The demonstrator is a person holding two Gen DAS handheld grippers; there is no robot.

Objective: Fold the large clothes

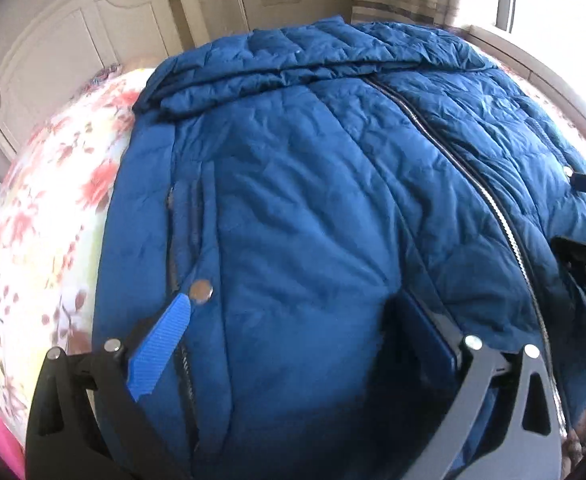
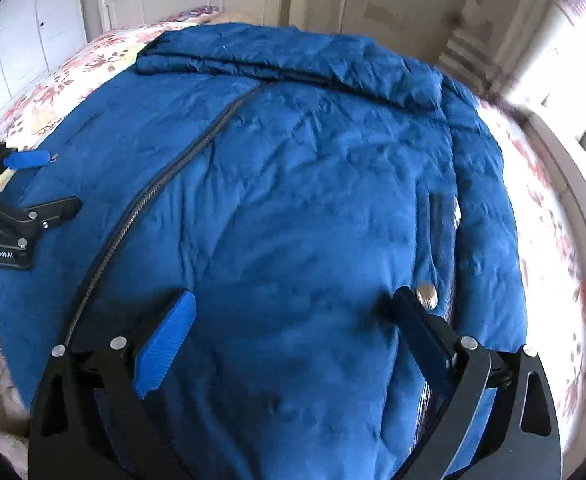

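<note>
Cream panelled bedroom walls back a bed with a floral red-and-white sheet (image 1: 53, 208), on which a large blue quilted padded jacket (image 1: 301, 200) lies spread front-up, zipped, reaching from the near edge toward the headboard. It looks soft, puffy, light and probably slippery, so pinching a hem fold suits best. Left tool (image 1: 293, 344) and right tool (image 2: 293, 332) hover wide open, empty, apparently just over the near hem either side of the zip.

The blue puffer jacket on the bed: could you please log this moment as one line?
jacket: flat, zipped, sleeve folded across top | left gripper: open over hem | right gripper: open over hem | bedsheet: floral
</note>
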